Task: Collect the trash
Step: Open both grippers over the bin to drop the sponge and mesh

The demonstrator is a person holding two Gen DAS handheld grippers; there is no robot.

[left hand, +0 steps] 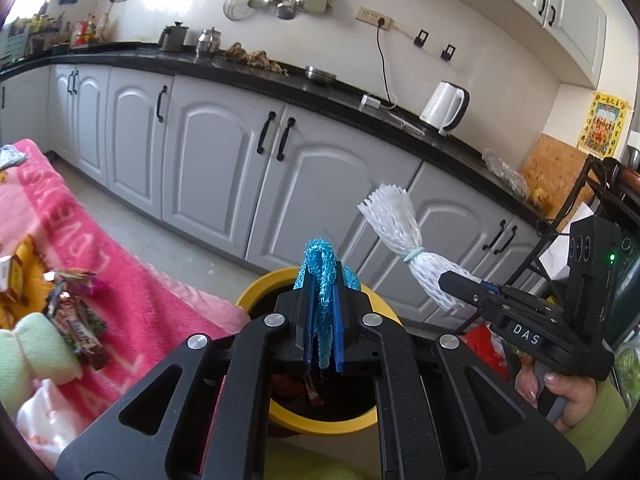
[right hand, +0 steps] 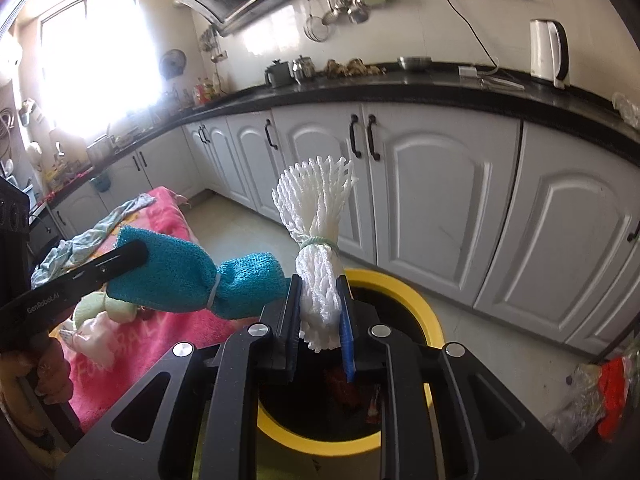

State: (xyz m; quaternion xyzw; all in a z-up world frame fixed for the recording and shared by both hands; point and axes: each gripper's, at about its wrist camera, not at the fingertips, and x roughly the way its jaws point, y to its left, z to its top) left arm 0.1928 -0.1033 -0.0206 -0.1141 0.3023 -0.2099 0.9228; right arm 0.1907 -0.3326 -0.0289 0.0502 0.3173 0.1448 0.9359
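Note:
My left gripper (left hand: 322, 278) is shut on a blue mesh net bundle (left hand: 321, 268), which sticks up between the pads. Right below and beyond it stands a yellow-rimmed trash bin (left hand: 320, 422) with wrappers inside. My right gripper (right hand: 320, 286) is shut on a white foam fruit net (right hand: 316, 200) tied with a pale band, held over the same bin (right hand: 426, 312). In the left wrist view the right gripper (left hand: 452, 286) holds the white net (left hand: 394, 228) at the right. In the right wrist view the left gripper (right hand: 128, 258) holds the blue net (right hand: 180, 276) at the left.
A pink blanket (left hand: 100, 248) at the left carries snack wrappers (left hand: 76, 320) and a pale green soft item (left hand: 36, 352). White cabinets (right hand: 440, 200) under a black counter run behind the bin. A red and clear plastic bag (right hand: 600, 396) lies on the floor at the right.

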